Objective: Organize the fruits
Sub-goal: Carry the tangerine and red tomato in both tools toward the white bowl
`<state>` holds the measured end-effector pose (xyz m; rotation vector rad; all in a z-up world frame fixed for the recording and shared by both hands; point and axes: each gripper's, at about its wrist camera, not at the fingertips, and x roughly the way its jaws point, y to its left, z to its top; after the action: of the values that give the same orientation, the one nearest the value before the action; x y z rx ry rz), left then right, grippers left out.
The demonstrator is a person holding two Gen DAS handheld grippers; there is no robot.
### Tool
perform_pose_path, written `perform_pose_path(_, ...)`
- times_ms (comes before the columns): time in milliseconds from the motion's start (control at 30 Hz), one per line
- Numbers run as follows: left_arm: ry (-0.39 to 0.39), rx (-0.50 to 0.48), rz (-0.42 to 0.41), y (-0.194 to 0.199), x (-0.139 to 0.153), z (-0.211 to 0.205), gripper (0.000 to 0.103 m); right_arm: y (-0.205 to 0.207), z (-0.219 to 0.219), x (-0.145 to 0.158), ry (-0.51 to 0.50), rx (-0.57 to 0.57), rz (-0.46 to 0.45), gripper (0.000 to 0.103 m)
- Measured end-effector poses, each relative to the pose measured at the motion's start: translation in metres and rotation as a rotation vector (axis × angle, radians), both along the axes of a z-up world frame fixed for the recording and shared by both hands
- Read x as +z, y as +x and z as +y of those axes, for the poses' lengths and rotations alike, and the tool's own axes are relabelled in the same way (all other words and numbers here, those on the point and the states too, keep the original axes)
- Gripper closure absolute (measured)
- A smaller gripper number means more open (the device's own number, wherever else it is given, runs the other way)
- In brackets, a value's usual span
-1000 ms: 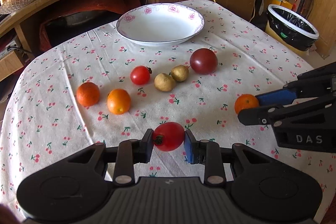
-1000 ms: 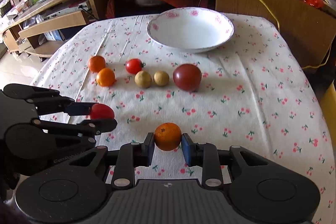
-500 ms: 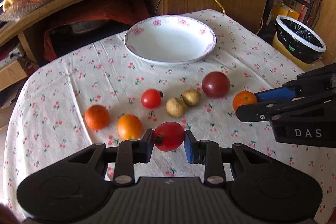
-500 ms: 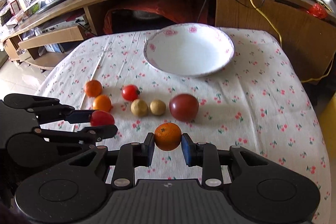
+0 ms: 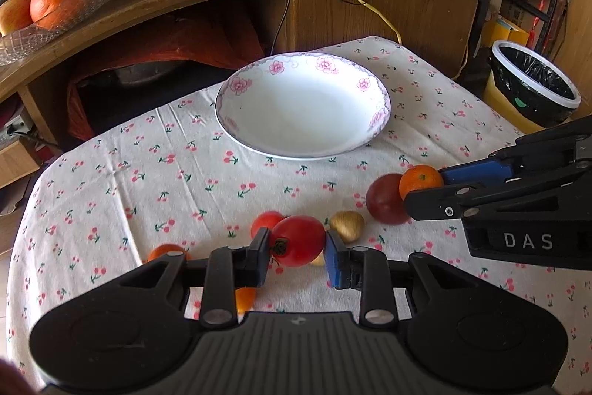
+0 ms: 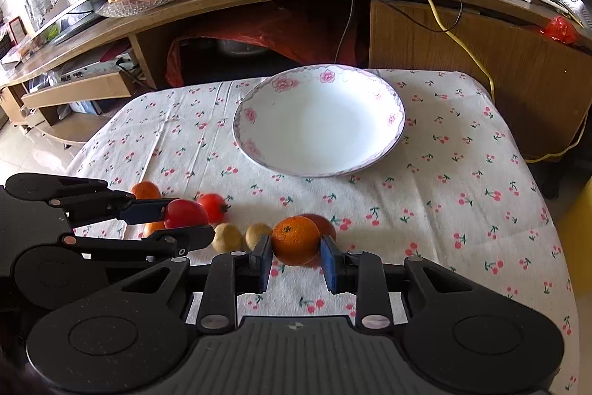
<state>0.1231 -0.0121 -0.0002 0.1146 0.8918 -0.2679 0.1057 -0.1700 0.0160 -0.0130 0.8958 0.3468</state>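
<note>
Your left gripper [image 5: 297,247] squeezes a red tomato [image 5: 298,240]. Your right gripper [image 6: 295,256] squeezes an orange [image 6: 295,239]. Both are up off the cloth. The white plate [image 5: 377,121] sits at 12 o'clock. A dark tomato [image 5: 384,204] and a small potato [image 5: 347,226] lie between.
</note>
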Motion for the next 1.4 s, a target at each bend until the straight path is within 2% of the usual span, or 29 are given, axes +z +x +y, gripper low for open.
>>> perform_pose_path(1400,-0.009,-0.003,-0.025,0.051,-0.001,-0.009,0.064,0.053,0.001,-0.001,-0.008,0.013,-0.034,0.079)
